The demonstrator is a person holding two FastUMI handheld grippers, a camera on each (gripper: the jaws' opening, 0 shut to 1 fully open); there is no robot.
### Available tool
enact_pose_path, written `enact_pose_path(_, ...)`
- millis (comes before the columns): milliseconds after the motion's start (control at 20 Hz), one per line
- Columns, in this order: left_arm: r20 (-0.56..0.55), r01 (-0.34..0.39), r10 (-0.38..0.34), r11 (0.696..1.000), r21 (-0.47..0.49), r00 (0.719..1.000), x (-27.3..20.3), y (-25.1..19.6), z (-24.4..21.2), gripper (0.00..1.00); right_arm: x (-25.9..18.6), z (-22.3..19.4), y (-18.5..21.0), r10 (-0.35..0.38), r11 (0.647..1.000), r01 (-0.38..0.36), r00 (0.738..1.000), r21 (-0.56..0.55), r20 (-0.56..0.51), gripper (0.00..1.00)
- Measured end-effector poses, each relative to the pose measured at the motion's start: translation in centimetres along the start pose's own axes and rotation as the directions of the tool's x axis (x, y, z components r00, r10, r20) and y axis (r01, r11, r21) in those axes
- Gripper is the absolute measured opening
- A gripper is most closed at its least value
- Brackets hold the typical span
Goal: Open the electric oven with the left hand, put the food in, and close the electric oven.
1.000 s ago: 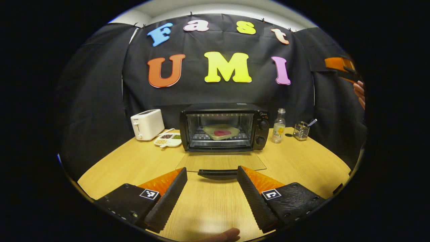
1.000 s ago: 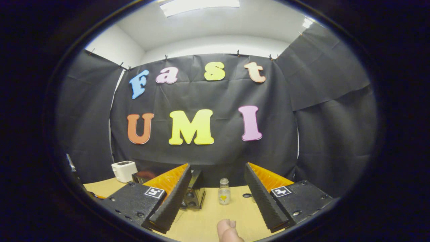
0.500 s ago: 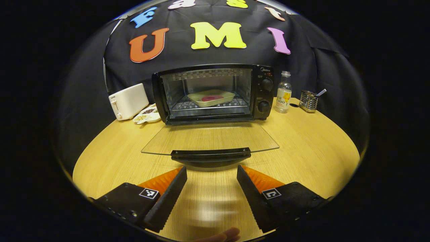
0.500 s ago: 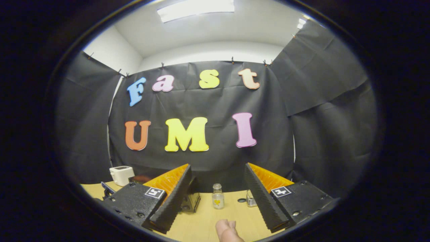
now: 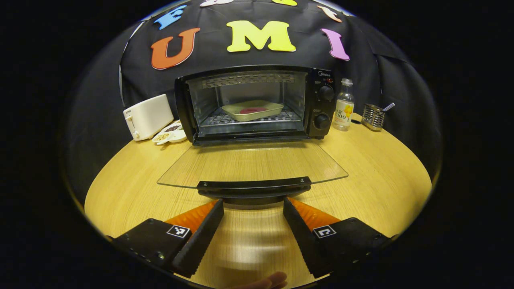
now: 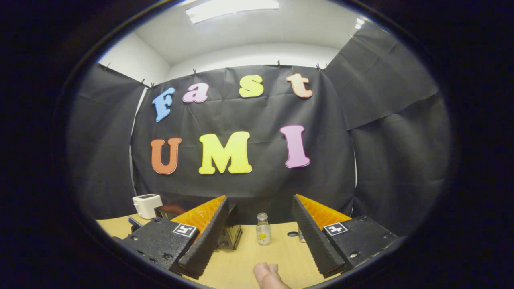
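Observation:
In the left gripper view the black electric oven stands at the back of the wooden table with its glass door folded flat down toward me. A pale tray with red food sits on the rack inside. My left gripper is open, its fingertips just short of the door's black handle and touching nothing. In the right gripper view my right gripper is open and empty, held high and pointing at the back wall; part of the oven shows behind its left finger.
A white toaster and a divided snack dish sit left of the oven. A small bottle and a wire cutlery holder stand to its right. The same bottle and toaster appear in the right gripper view.
My left gripper has moved forward and lower toward the open oven, so the door handle now sits just ahead of its fingertips. The right gripper has only drifted slightly, still raised.

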State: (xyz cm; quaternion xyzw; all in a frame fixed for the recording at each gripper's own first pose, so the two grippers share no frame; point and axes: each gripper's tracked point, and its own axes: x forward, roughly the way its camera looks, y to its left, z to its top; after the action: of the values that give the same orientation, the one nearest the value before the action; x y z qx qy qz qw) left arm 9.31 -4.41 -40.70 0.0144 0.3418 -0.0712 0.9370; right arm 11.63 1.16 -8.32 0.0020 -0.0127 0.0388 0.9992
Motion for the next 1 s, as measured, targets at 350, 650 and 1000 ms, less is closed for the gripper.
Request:
enact_pose_path(350, 0.004, 0.009, -0.009, 1.000, -0.008, 1.000, -0.6, 0.1, 1.3, 0.96, -0.1, -0.3, 0.9, 0.009, 0.999, -0.009, 1.000, -0.031, -0.001, 0.95)
enact_pose_path(650, 0.030, 0.007, -0.007, 1.000, -0.005, 1.000, -1.2, 0.2, 3.1, 0.96, -0.3, -0.4, 1.1, 0.012, 0.999, -0.012, 1.000, -0.047, -0.003, 1.00)
enact_pose_path(1000, 0.071, -0.005, 0.002, 0.999, 0.034, 0.997, -1.6, 0.4, 5.4, 0.97, -0.3, -0.1, 0.9, -0.003, 0.998, 0.002, 1.000, -0.064, -0.002, 1.00)
